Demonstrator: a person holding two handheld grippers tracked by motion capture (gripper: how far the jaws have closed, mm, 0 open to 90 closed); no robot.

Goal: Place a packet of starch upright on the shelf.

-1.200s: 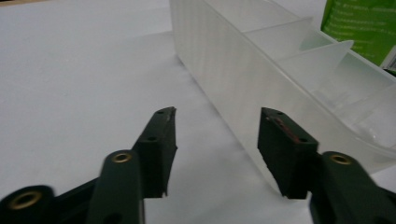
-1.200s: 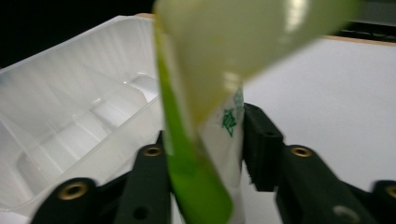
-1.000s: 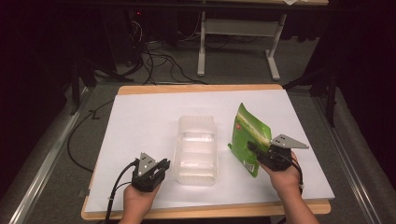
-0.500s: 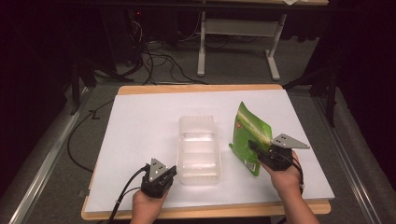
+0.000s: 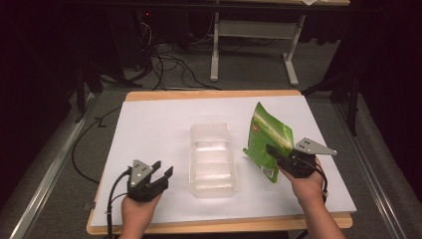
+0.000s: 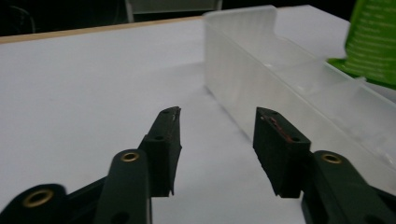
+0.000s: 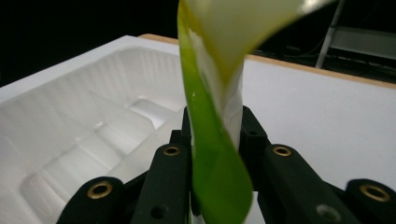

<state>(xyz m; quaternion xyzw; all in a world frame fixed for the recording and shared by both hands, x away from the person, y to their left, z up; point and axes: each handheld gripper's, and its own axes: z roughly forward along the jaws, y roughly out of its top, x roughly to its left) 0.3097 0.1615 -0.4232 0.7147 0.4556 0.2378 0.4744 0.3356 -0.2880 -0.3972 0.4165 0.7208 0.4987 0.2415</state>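
Right gripper pinching green packet, its print unreadable, packet edge-on in right gripper view, left gripper spread beside clear tray

A white-topped desk edged in pale wood is set on a grey carpeted floor. Behind it, a tangle of black cables is seen beside the white legs of another table. The surroundings are left in deep shadow.
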